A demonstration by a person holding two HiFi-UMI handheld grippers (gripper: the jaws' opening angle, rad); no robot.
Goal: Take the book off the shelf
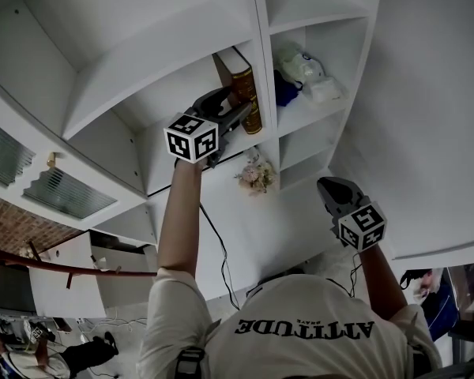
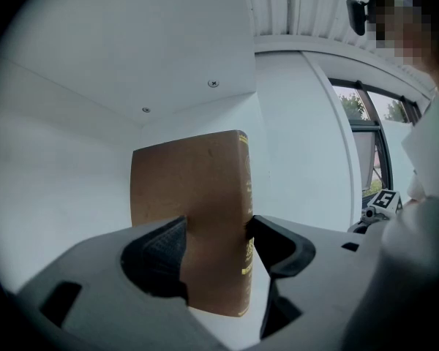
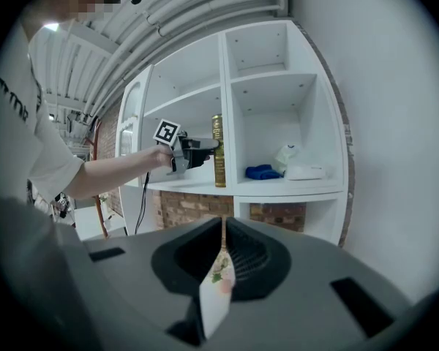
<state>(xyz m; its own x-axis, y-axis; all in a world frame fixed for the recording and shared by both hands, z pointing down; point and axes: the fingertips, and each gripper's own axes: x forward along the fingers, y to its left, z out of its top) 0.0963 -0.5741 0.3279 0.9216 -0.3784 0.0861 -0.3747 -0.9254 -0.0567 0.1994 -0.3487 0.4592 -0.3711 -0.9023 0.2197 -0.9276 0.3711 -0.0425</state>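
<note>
A brown book with gilt print on its spine [image 1: 246, 88] stands upright at the right end of a white shelf compartment [image 1: 154, 105]. My left gripper [image 1: 235, 115] is raised level to it, and both pads press on the book [image 2: 197, 196], one on the cover and one on the spine side. The right gripper view shows the same grip from the side: the book [image 3: 218, 152] in the left gripper [image 3: 199, 153]. My right gripper [image 1: 325, 186] hangs lower, away from the shelf, shut on a thin white card with a floral print [image 3: 216, 291].
In the compartment to the right of the book lie a blue cloth [image 3: 263, 172] and white bundled things [image 3: 301, 168]. A small bunch of flowers [image 1: 257, 174] shows below the book's shelf. A cable [image 1: 219, 247] hangs from my left arm. A white wall [image 1: 434, 117] is at the right.
</note>
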